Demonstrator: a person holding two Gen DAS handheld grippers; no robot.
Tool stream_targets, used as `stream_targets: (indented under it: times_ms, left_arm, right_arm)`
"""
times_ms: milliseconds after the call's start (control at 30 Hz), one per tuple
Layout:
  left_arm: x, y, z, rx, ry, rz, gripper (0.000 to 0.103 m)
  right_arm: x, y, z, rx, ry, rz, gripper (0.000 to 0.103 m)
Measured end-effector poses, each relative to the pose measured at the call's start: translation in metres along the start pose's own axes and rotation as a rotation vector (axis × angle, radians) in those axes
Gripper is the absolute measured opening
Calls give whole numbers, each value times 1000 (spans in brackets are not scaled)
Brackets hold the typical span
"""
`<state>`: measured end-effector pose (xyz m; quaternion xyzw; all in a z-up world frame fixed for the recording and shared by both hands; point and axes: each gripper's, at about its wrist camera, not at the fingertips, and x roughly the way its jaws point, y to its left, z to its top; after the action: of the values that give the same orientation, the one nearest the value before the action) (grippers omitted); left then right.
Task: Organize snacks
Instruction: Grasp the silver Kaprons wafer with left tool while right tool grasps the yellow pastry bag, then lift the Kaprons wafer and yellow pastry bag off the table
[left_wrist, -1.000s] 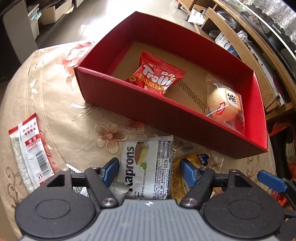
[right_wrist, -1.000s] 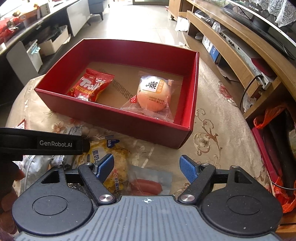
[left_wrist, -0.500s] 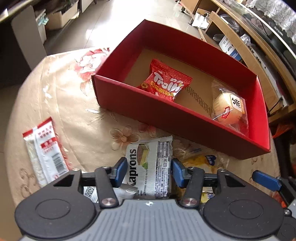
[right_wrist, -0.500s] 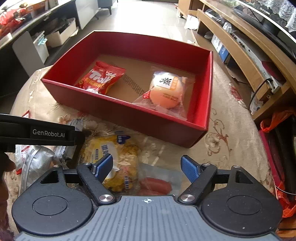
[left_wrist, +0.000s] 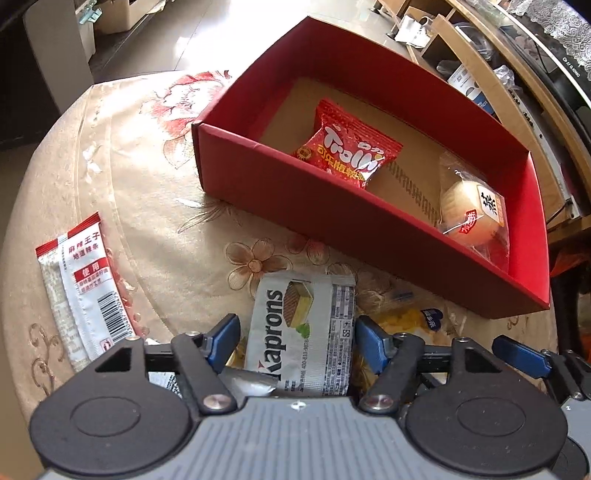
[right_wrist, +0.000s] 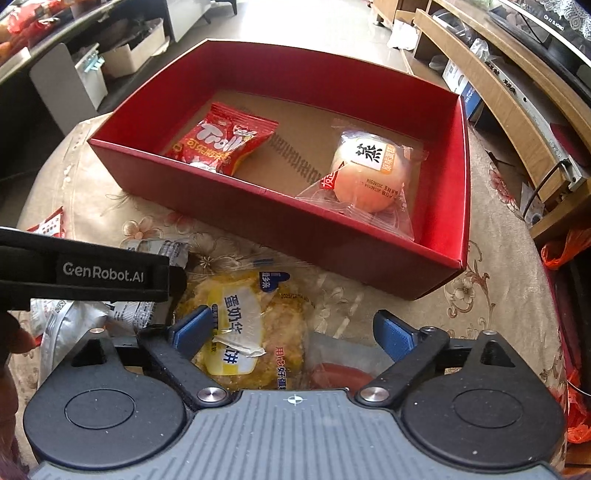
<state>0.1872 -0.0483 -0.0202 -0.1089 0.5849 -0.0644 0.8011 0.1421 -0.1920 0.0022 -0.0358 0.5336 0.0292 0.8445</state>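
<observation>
Foil Kaprons wafer pack (left_wrist: 301, 332) clamped in left gripper (left_wrist: 297, 341) jaws; slick wrapper may slip. Right gripper (right_wrist: 291, 332) jaws released.

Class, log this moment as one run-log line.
left gripper: shut on Kaprons packet | right gripper: open | red box: two snacks

Red box (left_wrist: 369, 229); beige floral tablecloth (left_wrist: 155, 192); silver wafer packet (left_wrist: 303, 332).

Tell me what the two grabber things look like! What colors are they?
Both match. The left gripper and the right gripper each have a grey ribbed body, two round black discs, black linkage bars with silver screws, and blue-tipped jaws. From the right wrist view, the side of the left one reads "GenRobot.AI" in white letters. No cables or sleeves show.
</observation>
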Motion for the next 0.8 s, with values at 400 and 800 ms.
stream_targets:
  times_ms: [400,800]
  left_arm:
    - [8,-6,1,26,16,26,66]
    - [13,-18,1,82,-13,111,71]
  right_arm:
    - [18,5,3,35,47,103,89]
    - [17,32,-3,-85,38,9,94]
